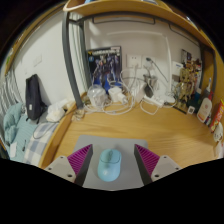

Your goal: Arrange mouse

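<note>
The gripper (113,162) has two fingers with pink pads (81,158) on the inside. The fingers are spread wide apart. Between them sits a small pale blue mouse (109,165). There looks to be a gap on each side of the mouse, so the pads do not press on it. The mouse rests on a grey mat (108,145) that lies on the near part of a wooden desk (125,125).

Just past the mat the desk top is bare wood. Farther back, near the wall, some clear plastic things (107,96) stand in a loose bunch; I cannot tell what each one is. A thin white cable (150,103) curls on the wood to the right of them. Behind them a dark poster (103,63) with figures on it leans against the white wall.

Off to the left side a black bag (34,96) stands upright, with a white thing (58,108) beside it at the desk's edge. Past the left edge of the desk there is some light blue cloth (14,128).

On the far right of the desk small boxes and toys (200,100) are packed close together. A wooden shelf (105,6) runs across above the desk.
</note>
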A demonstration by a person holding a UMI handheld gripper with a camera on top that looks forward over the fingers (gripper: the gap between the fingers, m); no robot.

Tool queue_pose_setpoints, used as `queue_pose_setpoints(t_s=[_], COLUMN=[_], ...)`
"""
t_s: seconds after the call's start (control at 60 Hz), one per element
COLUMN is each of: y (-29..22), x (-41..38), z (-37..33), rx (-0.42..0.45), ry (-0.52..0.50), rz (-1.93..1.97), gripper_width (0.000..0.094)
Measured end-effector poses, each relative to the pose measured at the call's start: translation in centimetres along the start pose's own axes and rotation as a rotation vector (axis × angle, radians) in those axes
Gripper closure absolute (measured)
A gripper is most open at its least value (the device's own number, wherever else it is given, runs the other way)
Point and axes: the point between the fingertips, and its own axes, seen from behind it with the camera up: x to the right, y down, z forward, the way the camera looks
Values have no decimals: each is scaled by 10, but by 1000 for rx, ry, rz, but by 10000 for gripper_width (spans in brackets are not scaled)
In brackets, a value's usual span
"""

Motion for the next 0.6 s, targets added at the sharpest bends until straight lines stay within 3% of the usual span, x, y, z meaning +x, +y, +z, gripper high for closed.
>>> queue_pose_setpoints(t_s=[0.267, 0.6], y=[-72, -77], x=[40, 88], z=[-105, -187], rx=[112, 167], ry=[14, 14], rz=[-1, 23], gripper_width=[113, 114])
